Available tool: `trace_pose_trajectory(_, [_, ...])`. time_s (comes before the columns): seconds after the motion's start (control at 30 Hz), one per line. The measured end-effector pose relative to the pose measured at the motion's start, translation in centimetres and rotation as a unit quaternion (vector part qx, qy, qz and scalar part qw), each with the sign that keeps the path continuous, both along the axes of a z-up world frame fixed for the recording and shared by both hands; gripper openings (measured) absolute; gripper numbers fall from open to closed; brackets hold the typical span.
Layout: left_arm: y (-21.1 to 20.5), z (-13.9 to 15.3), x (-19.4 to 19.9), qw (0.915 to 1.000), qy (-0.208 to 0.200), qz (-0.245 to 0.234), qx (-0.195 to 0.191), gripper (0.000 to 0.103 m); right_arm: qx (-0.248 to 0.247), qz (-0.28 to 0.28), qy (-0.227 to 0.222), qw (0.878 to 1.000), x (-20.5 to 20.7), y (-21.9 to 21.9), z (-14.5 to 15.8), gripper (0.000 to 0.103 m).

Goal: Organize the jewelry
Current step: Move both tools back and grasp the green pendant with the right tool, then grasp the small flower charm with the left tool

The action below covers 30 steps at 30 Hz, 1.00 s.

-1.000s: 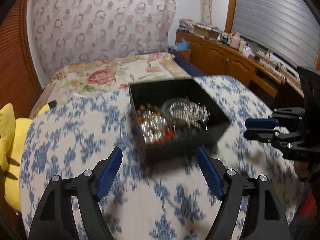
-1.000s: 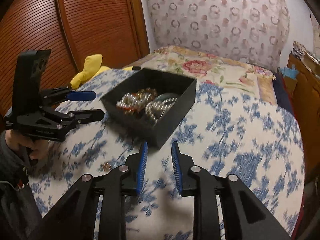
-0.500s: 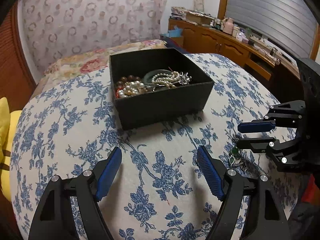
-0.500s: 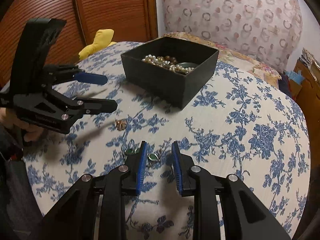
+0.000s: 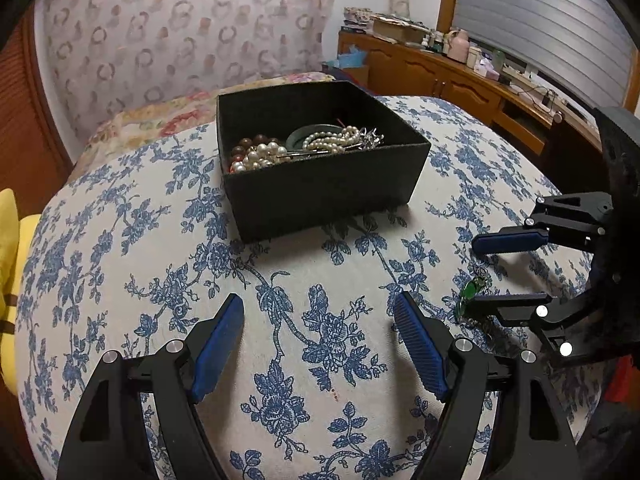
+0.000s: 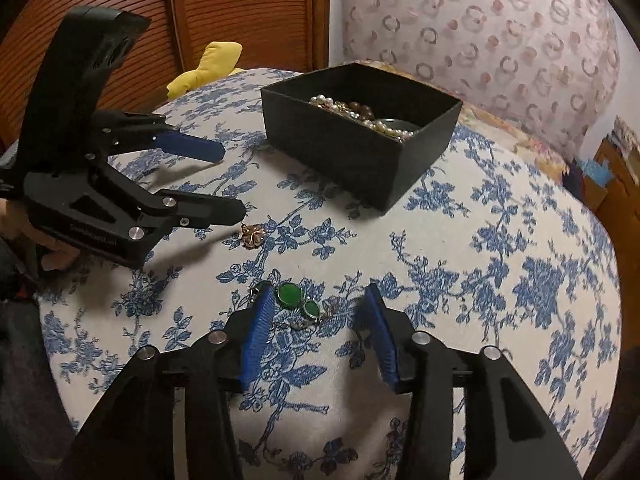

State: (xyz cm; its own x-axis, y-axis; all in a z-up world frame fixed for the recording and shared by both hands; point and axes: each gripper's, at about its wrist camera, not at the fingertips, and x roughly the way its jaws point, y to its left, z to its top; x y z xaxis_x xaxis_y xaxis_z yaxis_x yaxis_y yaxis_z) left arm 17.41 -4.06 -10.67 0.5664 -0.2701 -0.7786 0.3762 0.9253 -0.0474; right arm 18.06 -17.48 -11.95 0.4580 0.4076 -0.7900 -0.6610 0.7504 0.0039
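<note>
Floral cloth point(image 6: 460, 280) bears round green-stone jewelry point(image 6: 298, 300) between ribbed blue fingers point(image 6: 258, 332).

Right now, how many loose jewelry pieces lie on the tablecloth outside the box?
2: a green-stone piece between the right claw's fingers, and a small gold flower piece beside the left claw.

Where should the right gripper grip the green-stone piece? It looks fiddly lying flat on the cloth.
Judging by its pose, pinch the green-stone piece across its two round stones, coming straight down: it lies flat on the tablecloth, already between the right gripper's open jaws.
</note>
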Motion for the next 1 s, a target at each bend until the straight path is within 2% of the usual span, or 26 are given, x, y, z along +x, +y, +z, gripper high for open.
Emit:
trace_pose_trajectory(0.07, [0.0, -0.1, 0.0, 1.0000, 0.002, 0.001, 0.000, 0.074, 0.004, 0.002, -0.005, 1.000, 0.1, 0.0, 0.0, 0.031])
trace_pose_trajectory(0.17, [0.0, -0.2, 0.0, 1.0000, 0.004, 0.003, -0.002, 0.074, 0.009, 0.000, -0.007, 1.000, 0.3, 0.0, 0.0, 0.016])
trace_pose_trajectory(0.27, [-0.1, -0.2, 0.0, 1.0000, 0.003, 0.005, -0.003, 0.074, 0.011, 0.000, -0.007, 1.000, 0.4, -0.2, 0.2, 0.013])
trace_pose_trajectory(0.53, [-0.6, -0.1, -0.2, 1.0000, 0.004, 0.002, -0.003, 0.074, 0.038, -0.049, -0.011, 0.998, 1.3, -2.4, 0.6, 0.013])
trace_pose_trajectory(0.73, [-1.6, 0.3, -0.7, 0.9996, 0.007, -0.017, -0.020, 0.074, 0.043, -0.069, -0.018, 0.997, 1.7, -3.7, 1.3, 0.013])
trace_pose_trajectory(0.8, [-2.1, 0.3, -0.8, 0.9994, 0.006, -0.025, -0.022, 0.069, 0.046, -0.072, -0.021, 0.996, 1.8, -4.1, 1.5, 0.013])
trace_pose_trajectory(0.87, [-2.8, 0.1, -0.7, 0.9993, 0.010, -0.031, -0.020, 0.056, 0.048, -0.075, -0.025, 0.996, 1.9, -4.3, 1.7, 0.013])
trace_pose_trajectory(0.93, [-3.2, 0.0, -0.8, 0.9990, 0.011, -0.040, -0.018, 0.048, 0.052, -0.078, -0.026, 0.995, 1.9, -4.5, 1.8, 0.013])
trace_pose_trajectory(1.0, [-3.5, 0.1, -1.0, 0.9987, 0.011, -0.047, -0.018, 0.047, 0.054, -0.081, -0.029, 0.995, 2.0, -4.6, 2.0, 0.013])
